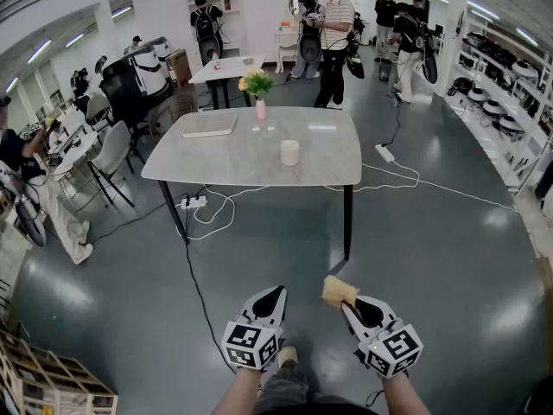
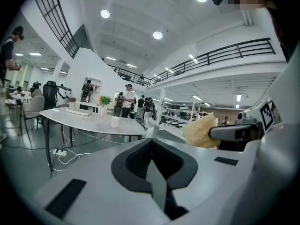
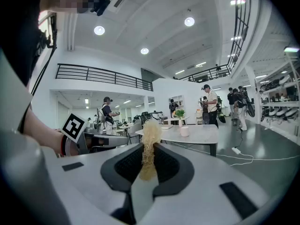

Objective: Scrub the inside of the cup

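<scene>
A white cup (image 1: pixel 290 152) stands upright on the grey table (image 1: pixel 251 158), far ahead of both grippers; it also shows as the cup (image 2: pixel 115 121) and the cup (image 3: pixel 184 131) in the gripper views. My right gripper (image 1: pixel 343 301) is shut on a tan scrub sponge (image 1: pixel 338 290), which sticks up between its jaws as the sponge (image 3: pixel 150 142). My left gripper (image 1: pixel 278 293) is shut with nothing in it, its jaws pressed together (image 2: pixel 153 144). Both grippers hang low over the floor, well short of the table. The sponge (image 2: pixel 201 131) appears to the right in the left gripper view.
A vase with flowers (image 1: pixel 258 88) and a flat laptop-like slab (image 1: pixel 210 126) lie on the table's far side. A power strip and white cables (image 1: pixel 207 204) run across the floor under the table. Several people (image 1: pixel 337 37) stand behind it; shelves (image 1: pixel 497 93) line the right.
</scene>
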Action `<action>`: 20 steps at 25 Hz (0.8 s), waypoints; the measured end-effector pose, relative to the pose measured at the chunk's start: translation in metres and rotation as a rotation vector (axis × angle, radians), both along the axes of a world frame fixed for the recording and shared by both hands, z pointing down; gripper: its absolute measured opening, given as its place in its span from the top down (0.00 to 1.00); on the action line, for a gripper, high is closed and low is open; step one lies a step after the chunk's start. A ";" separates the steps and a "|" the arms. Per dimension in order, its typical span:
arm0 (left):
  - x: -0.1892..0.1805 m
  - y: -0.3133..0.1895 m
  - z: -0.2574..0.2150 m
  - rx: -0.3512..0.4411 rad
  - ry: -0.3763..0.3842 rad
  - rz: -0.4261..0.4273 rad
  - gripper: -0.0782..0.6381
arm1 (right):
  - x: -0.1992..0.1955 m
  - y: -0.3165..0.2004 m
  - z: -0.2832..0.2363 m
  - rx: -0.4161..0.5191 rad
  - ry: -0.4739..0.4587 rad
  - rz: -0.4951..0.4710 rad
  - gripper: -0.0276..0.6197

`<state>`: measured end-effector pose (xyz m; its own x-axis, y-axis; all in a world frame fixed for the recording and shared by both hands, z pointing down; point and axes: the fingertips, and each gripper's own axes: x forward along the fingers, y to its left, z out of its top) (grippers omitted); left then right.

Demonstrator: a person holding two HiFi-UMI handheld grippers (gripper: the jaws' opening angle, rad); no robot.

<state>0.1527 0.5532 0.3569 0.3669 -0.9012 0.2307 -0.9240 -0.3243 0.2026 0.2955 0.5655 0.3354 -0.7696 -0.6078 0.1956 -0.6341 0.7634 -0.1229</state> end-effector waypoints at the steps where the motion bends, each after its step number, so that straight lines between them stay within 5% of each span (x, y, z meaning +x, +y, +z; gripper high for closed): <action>1: -0.004 -0.007 -0.001 0.001 0.001 -0.002 0.87 | -0.004 -0.007 -0.001 -0.003 -0.003 0.002 0.86; 20: -0.082 -0.128 0.022 -0.032 0.006 0.041 0.87 | -0.084 -0.129 0.027 -0.057 -0.005 0.053 0.86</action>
